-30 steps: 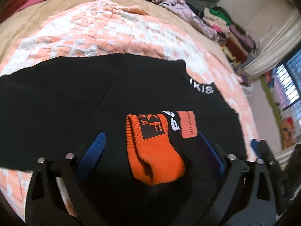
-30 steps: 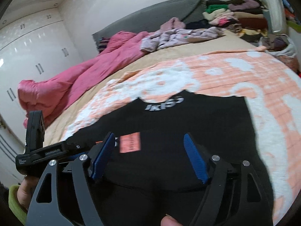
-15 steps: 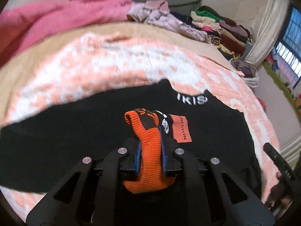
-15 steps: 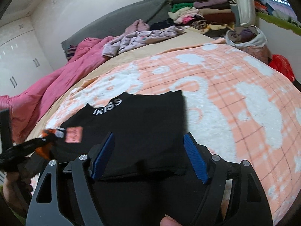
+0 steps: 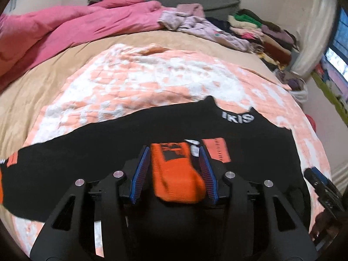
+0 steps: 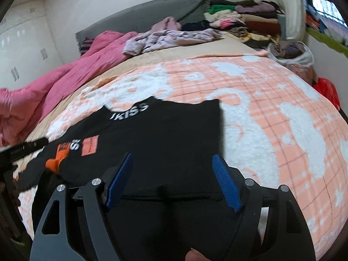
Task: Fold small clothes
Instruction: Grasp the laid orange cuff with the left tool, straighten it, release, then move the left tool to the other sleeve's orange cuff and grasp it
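Left gripper [image 5: 174, 171]: jaws part-open and just been opening; the orange cuff [image 5: 177, 174] lies between the blue pads, which seem to stand just off it, so the grip looks released.
Right gripper [image 6: 173, 180]: jaws wide, holding nothing; it hovers over the near hem of the garment, lower centre of the right wrist view.
Black garment [image 6: 165, 134]: spread flat on the peach-and-white blanket [image 6: 271, 113], white lettering at its neck toward the upper middle, an orange label patch left of centre.
Orange cuff, place: centre of the left wrist view, lying on the black cloth beside the label patch; lower left in the right wrist view.
Background: pink quilt [image 5: 65, 28] upper left, stacked clothes [image 6: 239, 17] upper right.
Step in hand: by my reading, a sleeve has been folded inward and is being let go.
Next move: probably clearing the left gripper without dragging the cuff, then taking the hem with the right gripper for the following fold.
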Available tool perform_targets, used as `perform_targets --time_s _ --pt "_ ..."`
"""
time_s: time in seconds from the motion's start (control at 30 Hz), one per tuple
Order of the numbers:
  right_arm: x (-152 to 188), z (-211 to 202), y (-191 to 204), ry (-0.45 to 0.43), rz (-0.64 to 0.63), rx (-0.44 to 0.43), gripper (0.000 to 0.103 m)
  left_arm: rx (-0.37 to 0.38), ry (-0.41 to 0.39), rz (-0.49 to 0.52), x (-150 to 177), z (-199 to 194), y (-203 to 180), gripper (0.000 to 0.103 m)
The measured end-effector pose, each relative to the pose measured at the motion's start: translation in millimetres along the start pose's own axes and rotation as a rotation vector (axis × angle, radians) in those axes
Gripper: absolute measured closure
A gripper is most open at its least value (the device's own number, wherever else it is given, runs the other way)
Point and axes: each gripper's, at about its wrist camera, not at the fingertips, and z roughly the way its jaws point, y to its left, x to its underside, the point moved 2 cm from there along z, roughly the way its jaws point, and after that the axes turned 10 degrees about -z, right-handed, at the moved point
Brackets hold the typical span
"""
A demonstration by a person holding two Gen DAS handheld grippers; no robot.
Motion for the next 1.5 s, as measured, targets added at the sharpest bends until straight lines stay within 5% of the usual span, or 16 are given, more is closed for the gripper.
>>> perform_targets --time_s 0.27,0.7,0.8,0.93,1.07,1.2,1.5 --pt "-4 23 31 0.095 -0.133 -0.001 0.029 -0.021 0.159 0.075 33 41 -17 0.064" --pt "21 51 5 0.22 -0.077 0.051 0.029 0.017 0.149 0.003 39 44 6 0.064" --pt "18 41 7 0.204 -0.044 0.024 0.017 0.023 0.119 -0.003 37 32 4 0.052" --pt "12 24 10 0.173 -0.023 -0.002 0.016 0.021 0.1 0.004 34 19 4 0.044" --pt "8 10 17 0.143 -0.028 -0.003 0.007 0.014 0.067 0.018 31 3 6 0.02" --pt "4 -1 25 0.119 -0.039 -0.005 0.005 -0.006 0.048 0.023 29 -11 11 0.01" --pt "-4 -18 47 0.07 -0.06 -0.027 0.005 -0.041 0.004 0.029 27 -37 24 0.01"
